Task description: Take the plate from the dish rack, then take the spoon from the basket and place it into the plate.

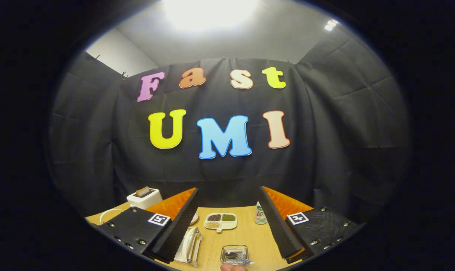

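the gripper (227,222) hangs above the wooden table (246,233), its 2 fingers (175,222) spread wide with nothing between them. the spoon (237,257) lies in the wire basket (234,254) between the fingers. the plate (183,244) stands in the dish rack (194,246) beside the left finger. a divided snack dish (220,221), a bottle (261,213) and a toaster (144,198) sit beyond.

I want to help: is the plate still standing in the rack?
Yes. The plate stands on edge in the dish rack, beside the open gripper's left finger.
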